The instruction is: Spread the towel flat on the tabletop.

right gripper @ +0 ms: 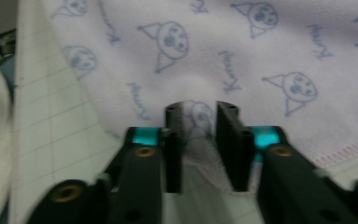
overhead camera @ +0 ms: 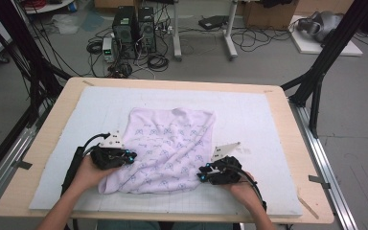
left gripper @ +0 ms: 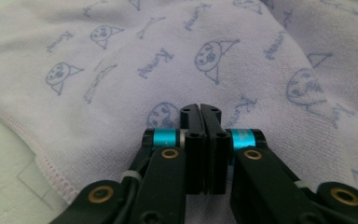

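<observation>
A pale lilac towel with blue cartoon prints lies spread and slightly rumpled on the white gridded mat. My left gripper rests over the towel's left edge. Its jaws are pressed together above the cloth, and no fabric shows between them at the gripper tip. My right gripper is at the towel's near right corner. Here the gripper is open, and a raised fold of the towel's hemmed corner sits between its jaws.
The mat covers a wooden table. Bare mat lies to the right of the towel and behind it. Beyond the table, computer towers and cables sit on the floor. Black frame legs stand at the table's right.
</observation>
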{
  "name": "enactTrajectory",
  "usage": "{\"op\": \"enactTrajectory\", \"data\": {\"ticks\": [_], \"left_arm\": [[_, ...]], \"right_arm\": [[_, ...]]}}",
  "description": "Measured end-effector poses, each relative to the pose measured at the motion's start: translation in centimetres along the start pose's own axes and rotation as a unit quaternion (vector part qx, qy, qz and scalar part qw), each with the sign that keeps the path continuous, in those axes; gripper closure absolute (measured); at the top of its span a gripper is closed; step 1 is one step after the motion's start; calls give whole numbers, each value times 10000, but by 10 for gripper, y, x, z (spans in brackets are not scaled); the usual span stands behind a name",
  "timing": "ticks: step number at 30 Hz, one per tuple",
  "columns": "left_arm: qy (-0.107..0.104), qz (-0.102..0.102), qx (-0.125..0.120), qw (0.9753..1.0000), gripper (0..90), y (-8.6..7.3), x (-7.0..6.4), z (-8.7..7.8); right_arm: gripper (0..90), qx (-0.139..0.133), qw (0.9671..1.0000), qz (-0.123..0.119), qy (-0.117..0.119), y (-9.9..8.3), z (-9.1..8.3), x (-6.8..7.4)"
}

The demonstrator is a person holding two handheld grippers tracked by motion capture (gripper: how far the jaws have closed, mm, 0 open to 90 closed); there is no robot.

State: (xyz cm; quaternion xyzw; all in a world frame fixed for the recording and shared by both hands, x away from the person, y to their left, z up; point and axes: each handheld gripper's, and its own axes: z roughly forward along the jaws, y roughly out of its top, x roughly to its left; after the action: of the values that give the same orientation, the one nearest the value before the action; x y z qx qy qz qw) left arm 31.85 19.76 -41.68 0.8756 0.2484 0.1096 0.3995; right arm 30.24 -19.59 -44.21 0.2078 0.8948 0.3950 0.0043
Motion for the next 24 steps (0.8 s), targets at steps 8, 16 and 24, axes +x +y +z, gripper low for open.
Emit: {"op": "enactTrajectory", "data": {"ticks": [8, 16, 24], "left_arm": [[268, -227, -316, 9989, 899, 11, 13, -9], [759, -583, -314, 9949, 899, 35, 50, 15], [683, -918, -39, 9934, 888, 31, 75, 34]], "right_arm": [[839, -318, 9988, -141, -343, 15, -21, -5], [838, -405, 9954, 270, -827, 34, -27, -45], [811, -113, 9944, 717, -771, 27, -2, -81]]}}
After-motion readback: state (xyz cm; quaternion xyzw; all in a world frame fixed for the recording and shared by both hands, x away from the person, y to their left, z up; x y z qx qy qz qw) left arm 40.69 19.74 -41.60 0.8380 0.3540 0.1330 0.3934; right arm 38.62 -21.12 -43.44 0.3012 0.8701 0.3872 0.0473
